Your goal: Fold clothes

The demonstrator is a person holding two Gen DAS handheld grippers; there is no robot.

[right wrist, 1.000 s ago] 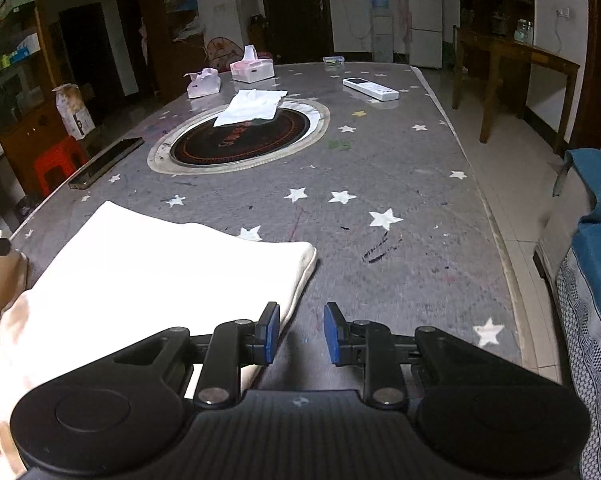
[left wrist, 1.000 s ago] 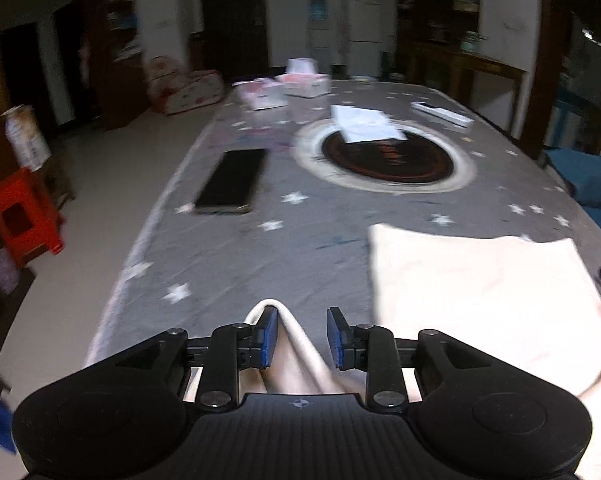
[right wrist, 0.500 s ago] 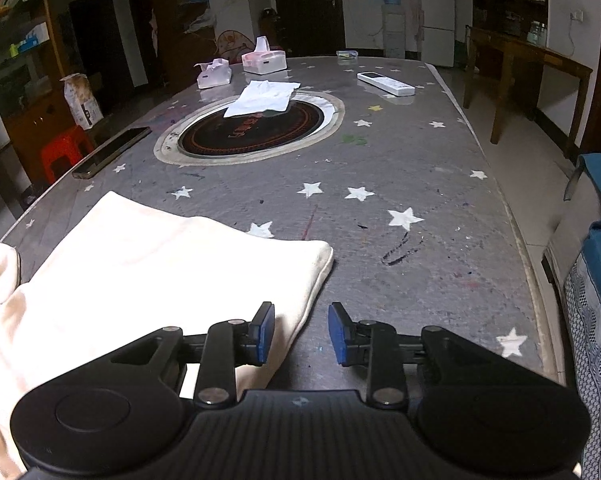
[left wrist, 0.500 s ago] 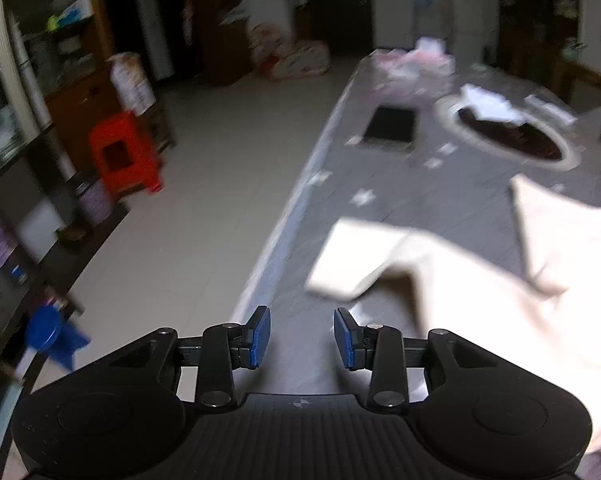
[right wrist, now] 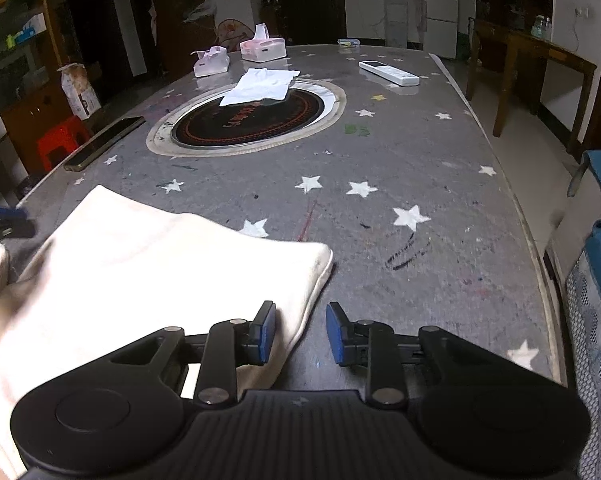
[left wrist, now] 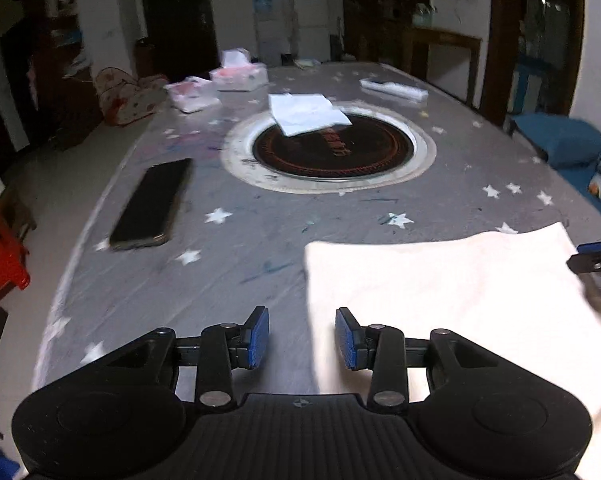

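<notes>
The cream garment (left wrist: 440, 292) lies folded on the desk (left wrist: 260, 240). The left hand-held gripper (left wrist: 301, 338) gapes empty at its edge. The right hand-held gripper (right wrist: 300, 334) is likewise wide, empty.

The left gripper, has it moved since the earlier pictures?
Yes. The left gripper has swung right, back from the red stool side toward the round plate, now over the cloth edge.

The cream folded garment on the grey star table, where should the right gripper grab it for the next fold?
Probably the cream folded garment at its rounded far right corner, approached from the right side low over the grey star-print table. That edge lies free on bare table, just ahead of the open right gripper.
</notes>
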